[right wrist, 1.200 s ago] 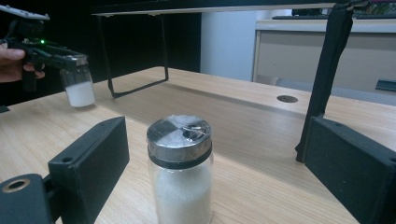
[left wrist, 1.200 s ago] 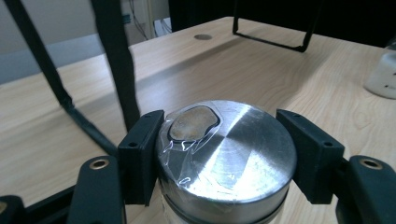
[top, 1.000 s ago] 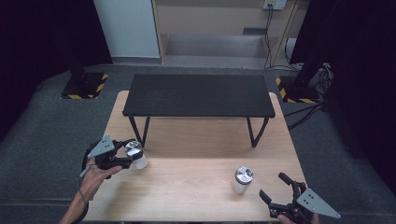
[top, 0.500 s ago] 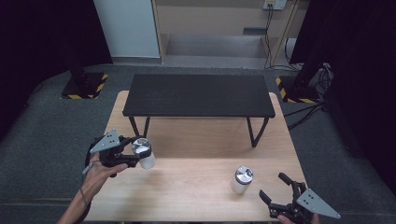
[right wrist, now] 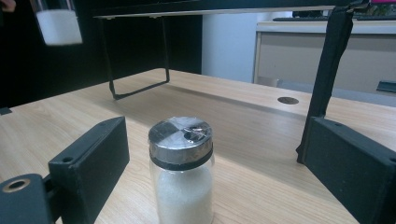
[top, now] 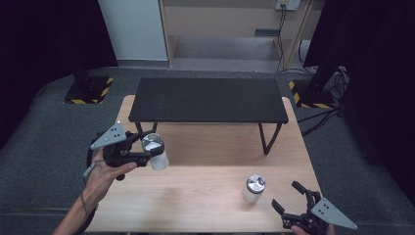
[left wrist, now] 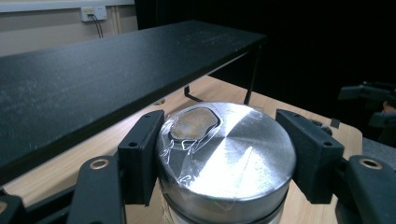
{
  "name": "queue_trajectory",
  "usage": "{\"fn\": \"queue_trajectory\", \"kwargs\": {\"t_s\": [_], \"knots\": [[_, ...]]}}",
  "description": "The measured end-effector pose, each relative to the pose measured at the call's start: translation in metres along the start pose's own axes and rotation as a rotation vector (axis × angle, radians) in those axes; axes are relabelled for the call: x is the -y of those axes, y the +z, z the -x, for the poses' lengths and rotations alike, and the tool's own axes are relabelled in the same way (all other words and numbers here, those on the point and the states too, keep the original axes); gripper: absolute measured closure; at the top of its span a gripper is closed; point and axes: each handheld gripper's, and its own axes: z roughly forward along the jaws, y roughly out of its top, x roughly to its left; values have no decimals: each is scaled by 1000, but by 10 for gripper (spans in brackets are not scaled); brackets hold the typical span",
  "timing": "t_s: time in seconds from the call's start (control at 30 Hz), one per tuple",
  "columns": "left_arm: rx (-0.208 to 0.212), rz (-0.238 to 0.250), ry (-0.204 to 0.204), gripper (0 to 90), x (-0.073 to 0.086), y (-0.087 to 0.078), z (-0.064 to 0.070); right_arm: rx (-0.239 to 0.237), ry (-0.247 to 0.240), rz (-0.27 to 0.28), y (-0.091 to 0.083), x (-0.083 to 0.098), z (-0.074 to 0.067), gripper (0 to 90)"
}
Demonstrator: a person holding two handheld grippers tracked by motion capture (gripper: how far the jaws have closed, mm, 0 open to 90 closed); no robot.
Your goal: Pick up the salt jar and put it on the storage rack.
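The left tool (top: 139, 151) is gripping a jar (top: 155, 152) with a shiny metal lid and white contents, its two black jaws pressing against opposite sides of the lid. In the left gripper view the lid (left wrist: 227, 154) is sitting squarely between the pads, a patch of clear tape and a brownish mark showing on its top. The left hand (top: 105, 171) is reaching in from the lower left, forearm angling up and to the right, wrist fairly straight, fingers wrapping the tool's body from beneath — the grey three-cornered plate is facing up and slightly left. The held jar is hanging clear of the wooden bench (top: 195, 205), just in front of the left legs of the low black shelf (top: 208, 100) standing on the bench's far half. In the right gripper view this jar (right wrist: 56, 21) is showing at the top left, off the wood, beside the shelf's leg.

The right tool (top: 293, 203) is lying low at the bench's near right corner, jaws spreading wide and holding nothing, pointing up and to the left toward a second jar (top: 253, 188). That jar — same metal lid, same white filling — is standing upright on the bench just beyond the jaw tips. In the right gripper view it (right wrist: 181, 170) is standing between the two open pads, touching neither.
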Motion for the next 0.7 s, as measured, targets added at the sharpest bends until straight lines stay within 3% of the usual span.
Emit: {"fn": "queue_trajectory", "kwargs": {"t_s": [0.33,0.7], "knots": [[-94,-4,12,342,-39,2,23,3,6,4,-1,1,1,71],[-150,-4,25,342,-73,12,27,3,9,7,-2,1,1,71]]}}
